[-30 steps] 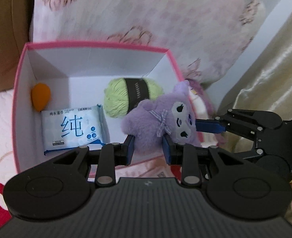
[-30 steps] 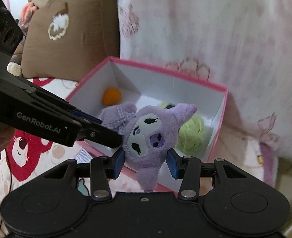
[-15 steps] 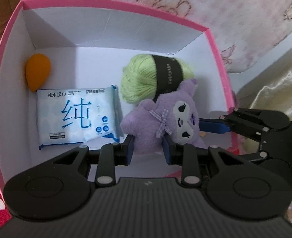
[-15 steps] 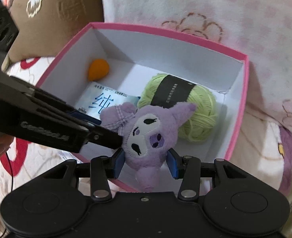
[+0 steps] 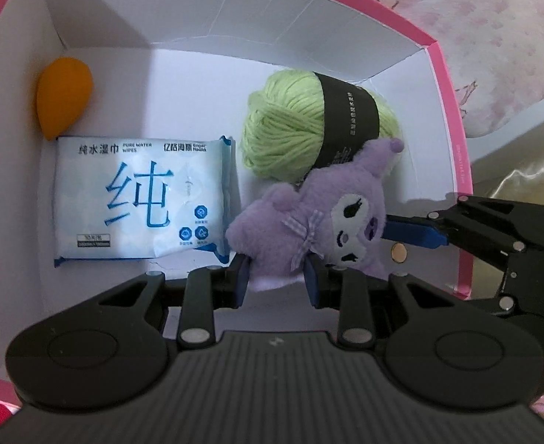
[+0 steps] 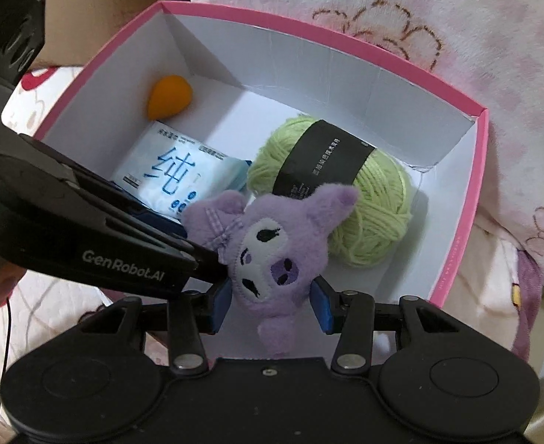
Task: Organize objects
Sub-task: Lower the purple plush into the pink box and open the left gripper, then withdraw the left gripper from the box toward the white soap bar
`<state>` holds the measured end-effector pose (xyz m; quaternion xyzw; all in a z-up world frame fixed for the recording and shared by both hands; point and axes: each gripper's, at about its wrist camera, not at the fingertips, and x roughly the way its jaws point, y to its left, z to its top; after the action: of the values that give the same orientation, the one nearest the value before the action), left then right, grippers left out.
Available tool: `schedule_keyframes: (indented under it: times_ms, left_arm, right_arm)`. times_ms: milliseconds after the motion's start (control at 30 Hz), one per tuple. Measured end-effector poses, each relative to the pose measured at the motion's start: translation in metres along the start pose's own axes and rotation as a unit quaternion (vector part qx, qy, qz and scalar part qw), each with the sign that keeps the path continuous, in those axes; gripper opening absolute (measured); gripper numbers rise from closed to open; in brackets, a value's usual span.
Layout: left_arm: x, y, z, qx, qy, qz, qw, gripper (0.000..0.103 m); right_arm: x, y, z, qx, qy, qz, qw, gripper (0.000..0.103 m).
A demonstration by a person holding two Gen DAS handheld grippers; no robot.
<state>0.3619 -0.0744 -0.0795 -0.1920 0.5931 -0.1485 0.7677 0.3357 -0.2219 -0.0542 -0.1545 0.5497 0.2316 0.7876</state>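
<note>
The pink box (image 5: pixel 453 118) is the biggest thing in front of me, white inside, sitting on a pale flowered blanket (image 6: pixel 382 11) on what looks like a bed. It is where I am gathering everything, so I hold both tools above its open top and angled down into it.

Inside, the ball of green yarn (image 5: pixel 290 137) with its black band lies toward the far right corner. The pack of wet wipes (image 5: pixel 138 199) lies flat on the floor of the box at the left, and the small orange sponge (image 5: pixel 64 96) sits just beyond it against the left wall. That leaves bare floor at the near right, in front of the yarn, which I judge to be the spot for the toy.

The purple plush toy (image 6: pixel 272 244) hangs between my two tools over that gap, its ear overlapping the yarn in both views; I cannot tell whether they touch. My left tool (image 5: pixel 277 281) is closed tight on its soft body, nearly as narrow as it goes. My right tool (image 6: pixel 272 301) is clamped on the wider head, pads pressing both cheeks. Holding it at two points keeps the floppy toy from swinging as I set it in.
</note>
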Motion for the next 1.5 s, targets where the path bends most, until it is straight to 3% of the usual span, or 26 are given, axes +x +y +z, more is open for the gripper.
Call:
schedule_keyframes:
  times_ms: [200,300,500,867,1067,1200,1333,1500]
  left_arm:
    - [0.003,-0.008,0.000,0.013,-0.021,0.008,0.9997,0.029]
    - [0.006,-0.008,-0.002,0.007,-0.017,0.005,0.9998,0.028]
    - [0.012,-0.018,-0.005,0.002,-0.008,-0.006,0.9999,0.028]
    - [0.011,-0.032,-0.018,0.024,-0.009,0.031,0.9992,0.030]
    - [-0.021,-0.045,-0.030,0.071,-0.041,0.037,0.9960,0.033]
    - [-0.054,-0.056,-0.033,0.083,-0.064,0.034,0.9938,0.040]
    - [-0.088,-0.054,-0.051,0.101,-0.089,0.045,0.9898,0.041]
    - [-0.127,-0.053,-0.071,0.114,-0.089,0.058,0.9878,0.043]
  right_arm:
    - [-0.007,0.006,-0.004,-0.013,-0.023,-0.034,0.999,0.052]
    - [-0.015,0.004,-0.012,-0.008,-0.045,-0.007,0.999,0.039]
    - [-0.025,-0.005,-0.031,0.018,-0.081,-0.012,0.996,0.039]
    - [-0.056,-0.017,-0.056,0.044,-0.147,-0.003,0.988,0.042]
    - [-0.063,-0.006,-0.063,0.043,-0.191,-0.010,0.981,0.042]
    - [-0.085,0.005,-0.072,0.037,-0.206,-0.016,0.978,0.044]
    - [-0.107,0.015,-0.083,0.030,-0.215,-0.025,0.976,0.046]
    - [-0.135,0.026,-0.097,0.038,-0.223,-0.025,0.974,0.047]
